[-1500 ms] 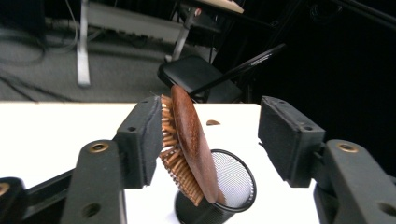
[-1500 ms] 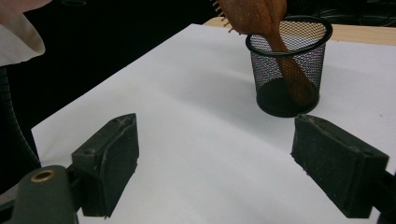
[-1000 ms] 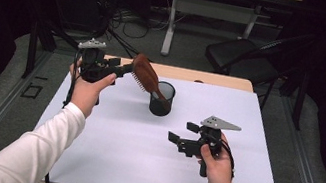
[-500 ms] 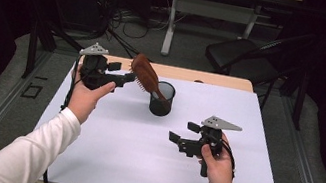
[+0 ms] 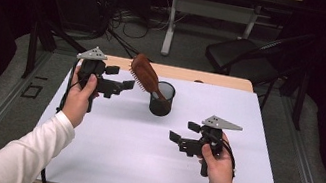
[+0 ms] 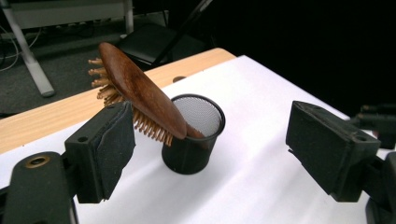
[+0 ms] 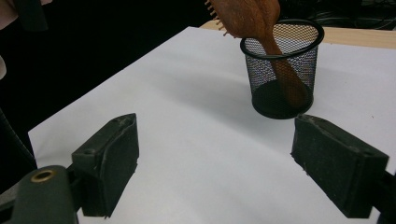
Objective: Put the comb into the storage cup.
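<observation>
A brown wooden hairbrush point(image 5: 143, 74) stands handle-down in a black mesh cup point(image 5: 161, 103) at the back middle of the white table top point(image 5: 139, 158). Its head leans out to the left over the rim. My left gripper point(image 5: 120, 77) hovers just left of the brush head. Its jaws have just been opening, and they stand open with nothing between them. In the left gripper view the brush point(image 6: 140, 95) and cup point(image 6: 191, 151) sit beyond the left gripper point(image 6: 217, 149). My right gripper point(image 5: 184, 131) is open over the table's right, pointing at the cup point(image 7: 280, 70).
A strip of bare wooden table edge point(image 5: 204, 77) runs behind the white top. Beyond it on the dark floor are a black folding chair point(image 5: 242, 60), a desk's legs point(image 5: 170, 22) and loose cables point(image 5: 128, 19).
The left gripper's jaws have widened and come away from the brush head, drawing back a little to the left. The brush now leans in the cup on its own. The right gripper has stayed put.
</observation>
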A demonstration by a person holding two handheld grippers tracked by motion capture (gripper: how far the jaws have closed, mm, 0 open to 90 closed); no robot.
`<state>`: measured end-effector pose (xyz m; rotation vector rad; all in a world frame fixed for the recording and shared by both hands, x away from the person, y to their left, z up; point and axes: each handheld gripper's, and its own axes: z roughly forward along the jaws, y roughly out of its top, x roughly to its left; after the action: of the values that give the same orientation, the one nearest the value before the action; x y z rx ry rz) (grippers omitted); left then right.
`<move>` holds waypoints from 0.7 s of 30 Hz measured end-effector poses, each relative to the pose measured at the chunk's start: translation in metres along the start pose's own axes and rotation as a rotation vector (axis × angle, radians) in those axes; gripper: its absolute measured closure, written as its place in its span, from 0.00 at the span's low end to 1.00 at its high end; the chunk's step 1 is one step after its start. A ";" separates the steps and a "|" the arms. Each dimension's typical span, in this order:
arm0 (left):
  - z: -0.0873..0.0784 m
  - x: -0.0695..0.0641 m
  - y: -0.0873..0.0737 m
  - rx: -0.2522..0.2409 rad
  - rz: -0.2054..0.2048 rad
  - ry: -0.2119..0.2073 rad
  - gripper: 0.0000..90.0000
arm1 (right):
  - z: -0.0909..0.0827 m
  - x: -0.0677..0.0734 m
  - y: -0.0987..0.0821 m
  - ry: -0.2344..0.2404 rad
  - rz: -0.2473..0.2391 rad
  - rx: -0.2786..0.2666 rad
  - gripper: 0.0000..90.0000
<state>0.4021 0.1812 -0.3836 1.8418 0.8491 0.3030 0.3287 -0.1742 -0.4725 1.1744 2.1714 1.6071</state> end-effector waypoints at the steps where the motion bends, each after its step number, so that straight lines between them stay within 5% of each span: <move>1: -0.001 0.000 -0.001 0.004 0.005 -0.003 0.18 | 0.000 0.000 0.000 0.001 0.000 0.000 0.16; 21: -0.012 -0.002 -0.005 0.007 0.010 -0.035 0.18 | -0.004 0.002 0.006 -0.011 -0.016 -0.013 0.16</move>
<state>0.3911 0.1896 -0.3826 1.8529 0.8178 0.2741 0.3277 -0.1757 -0.4653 1.1572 2.1551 1.6018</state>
